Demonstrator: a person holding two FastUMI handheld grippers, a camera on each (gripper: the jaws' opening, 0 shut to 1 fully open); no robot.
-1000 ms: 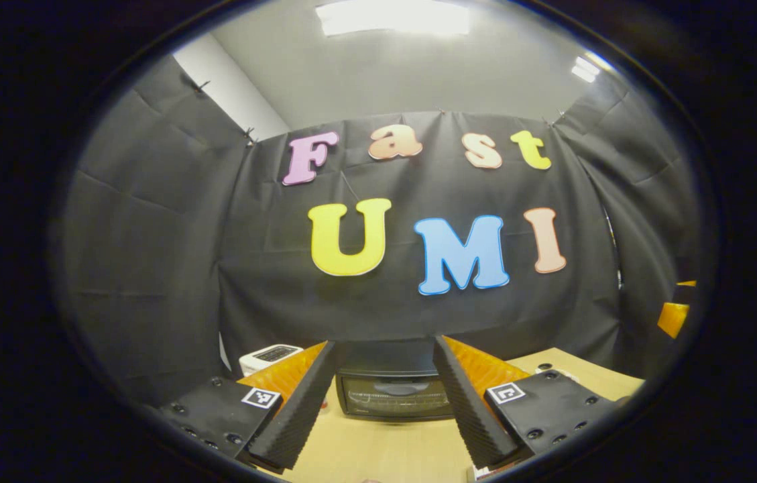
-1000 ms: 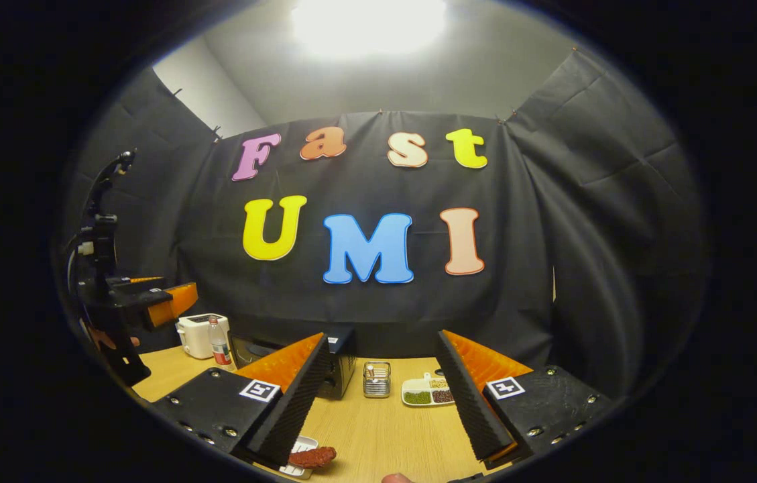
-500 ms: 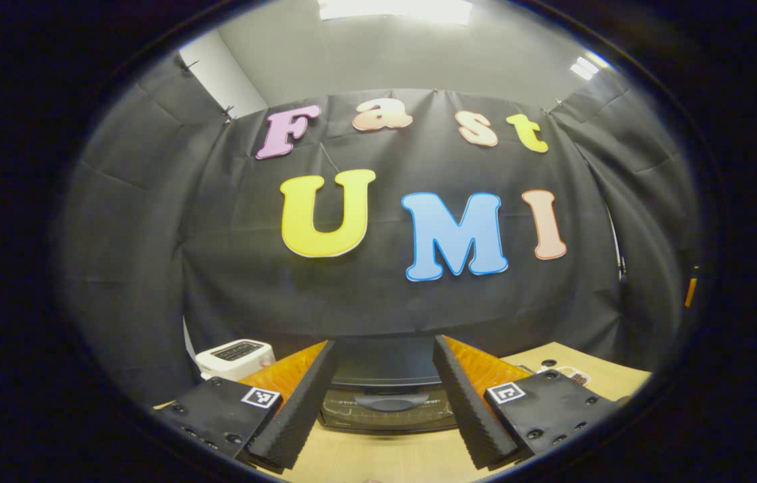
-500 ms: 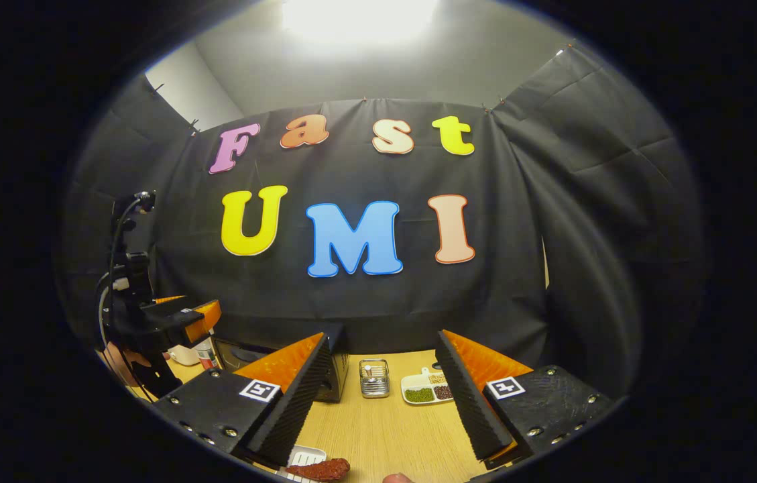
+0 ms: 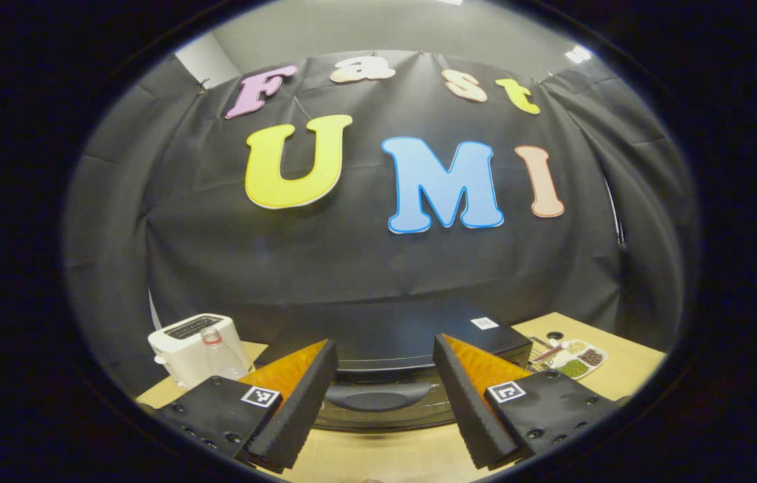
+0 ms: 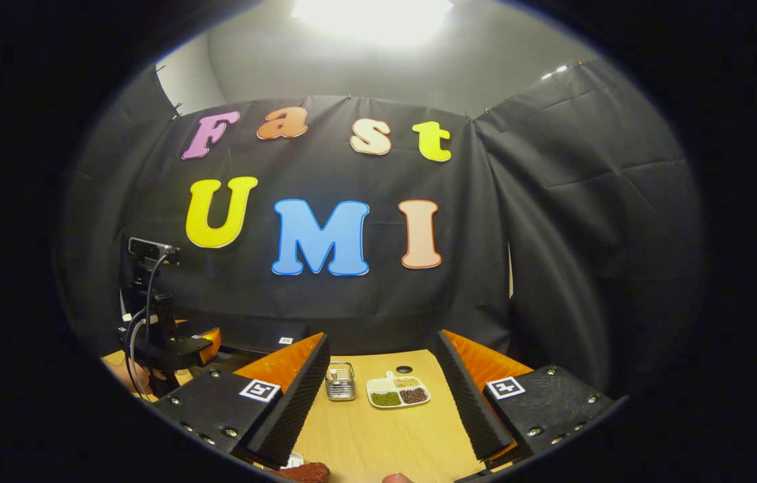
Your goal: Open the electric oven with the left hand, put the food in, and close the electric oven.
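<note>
While cropped, food, oven handle half-hidden

Your left gripper is spread wide w/ the oven handle in the gap, door shut ahead. Toaster and bottle crowd the left. On the right, bare table runs up to the small rack and divided dish.

Black screw-studded tongs, square markers
</note>
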